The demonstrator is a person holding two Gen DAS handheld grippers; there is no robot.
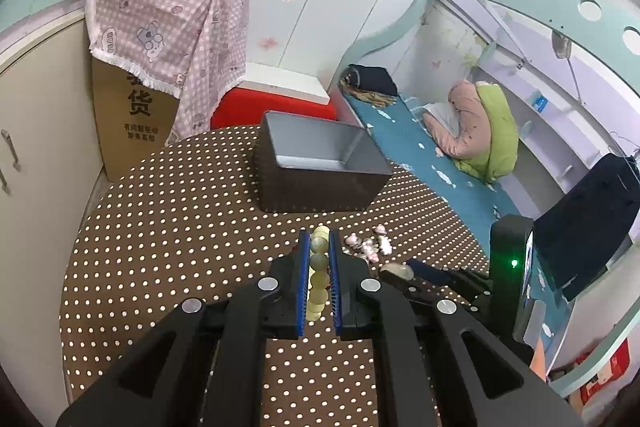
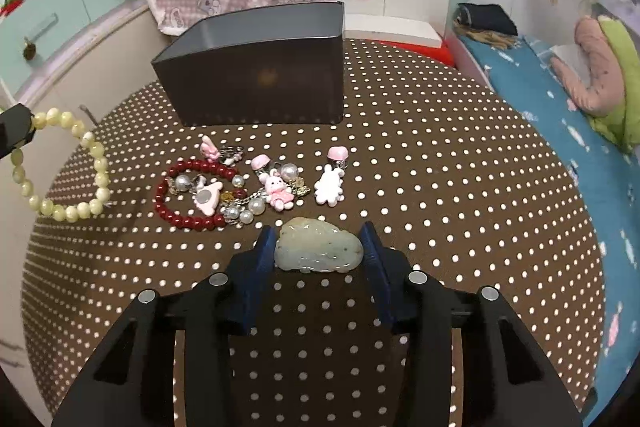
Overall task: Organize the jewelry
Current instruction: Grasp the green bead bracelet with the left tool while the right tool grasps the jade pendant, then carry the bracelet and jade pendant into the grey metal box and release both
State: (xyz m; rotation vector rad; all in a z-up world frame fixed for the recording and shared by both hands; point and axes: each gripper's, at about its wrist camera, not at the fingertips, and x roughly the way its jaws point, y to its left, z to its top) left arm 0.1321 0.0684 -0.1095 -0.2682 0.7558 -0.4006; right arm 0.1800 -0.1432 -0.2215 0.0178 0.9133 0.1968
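My left gripper [image 1: 320, 247] is shut on a pale green bead bracelet [image 1: 319, 269], held above the dotted table; the bracelet also hangs at the left of the right wrist view [image 2: 86, 205]. My right gripper [image 2: 320, 235] has its pads against both sides of a pale jade pendant [image 2: 318, 247]. A dark open box [image 1: 320, 167] stands beyond on the table, also in the right wrist view [image 2: 260, 67]. A red bead bracelet [image 2: 188, 195], pearl charms [image 2: 256, 205], a pink rabbit charm [image 2: 278, 189] and a white rabbit charm [image 2: 329, 187] lie in front of the box.
The round table has a brown cloth with white dots [image 2: 440, 207]. A cardboard box under a pink checked cloth [image 1: 168, 39] stands behind it, with a red and white box [image 1: 280, 99]. A bed with a blue sheet [image 1: 440, 163] is to the right.
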